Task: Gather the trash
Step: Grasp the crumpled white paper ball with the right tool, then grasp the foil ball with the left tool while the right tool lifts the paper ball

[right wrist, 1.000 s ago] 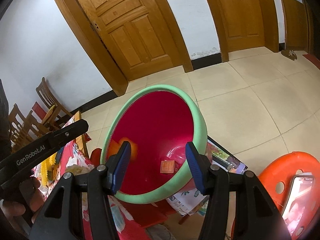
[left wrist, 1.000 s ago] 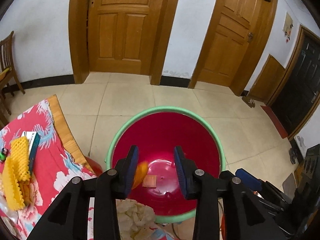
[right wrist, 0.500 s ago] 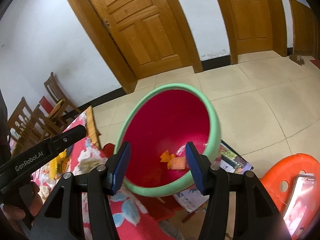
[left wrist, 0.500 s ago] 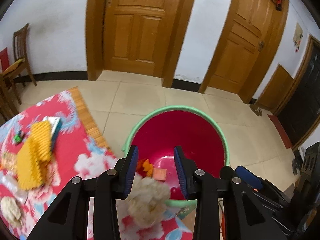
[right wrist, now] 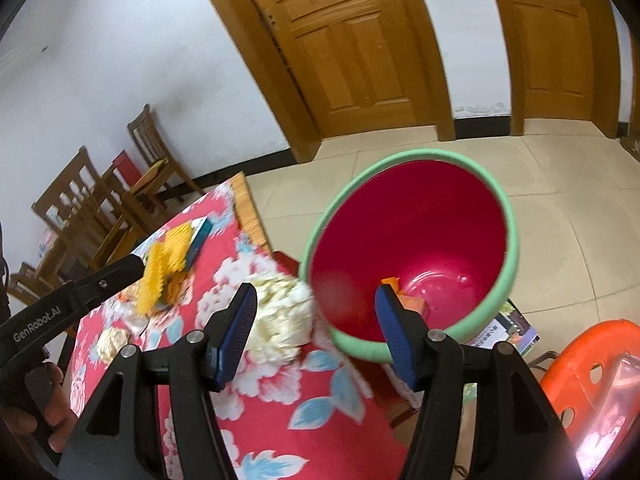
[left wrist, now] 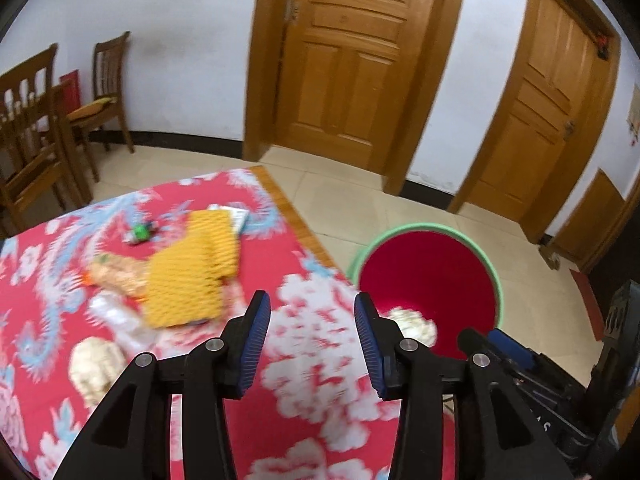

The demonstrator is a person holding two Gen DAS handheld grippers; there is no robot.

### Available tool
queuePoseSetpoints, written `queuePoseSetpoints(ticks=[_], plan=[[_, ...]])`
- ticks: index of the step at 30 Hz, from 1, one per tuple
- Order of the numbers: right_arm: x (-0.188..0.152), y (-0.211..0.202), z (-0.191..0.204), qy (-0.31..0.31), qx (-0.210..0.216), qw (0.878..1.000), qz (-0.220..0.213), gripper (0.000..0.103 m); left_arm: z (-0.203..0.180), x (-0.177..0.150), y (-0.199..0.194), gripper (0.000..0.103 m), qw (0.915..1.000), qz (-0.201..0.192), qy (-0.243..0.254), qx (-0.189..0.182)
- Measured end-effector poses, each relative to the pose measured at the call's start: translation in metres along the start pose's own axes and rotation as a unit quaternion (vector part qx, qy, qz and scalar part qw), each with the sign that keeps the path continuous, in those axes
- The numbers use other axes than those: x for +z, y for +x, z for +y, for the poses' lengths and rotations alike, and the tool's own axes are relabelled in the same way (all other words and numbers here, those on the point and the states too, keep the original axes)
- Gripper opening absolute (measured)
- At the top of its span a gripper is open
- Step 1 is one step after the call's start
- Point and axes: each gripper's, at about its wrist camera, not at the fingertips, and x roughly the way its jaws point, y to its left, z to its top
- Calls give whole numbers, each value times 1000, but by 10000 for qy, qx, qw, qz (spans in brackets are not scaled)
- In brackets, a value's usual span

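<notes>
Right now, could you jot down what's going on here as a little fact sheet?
Bin: red bucket with green rim, beside the table
In bin: orange scraps
Table: red floral cloth
Left on table: yellow foam net, small green item
Crumpled pale wad: at the table edge by the bucket
Left gripper: opening, nothing between
Right gripper: opening, nothing gripped

Left gripper: pointing forward and downward, jaws opening, blue pads apart, nothing between them. Right gripper: also angled down, jaws opening, nothing gripped (pads clear of everything). In right wrist view, bare hand wraps left gripper's handle at lower left; arm not visible.
</notes>
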Motion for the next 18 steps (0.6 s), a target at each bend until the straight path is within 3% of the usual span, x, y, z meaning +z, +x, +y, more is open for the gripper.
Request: queuePoseSetpoints(ticks=[3, 10, 18], plan=[[-3, 5, 12, -130, 7, 9999, 84, 72, 18, -3, -9, 49, 9998, -65, -119, 156], [-4, 20, 28, -402, -77, 9988, 262, 74, 62, -15, -20, 56, 9975, -126, -392, 572], [-8, 41, 39, -559, -260, 9969, 485, 74, 108, -30, -16, 58, 9923, 21, -718, 1010]])
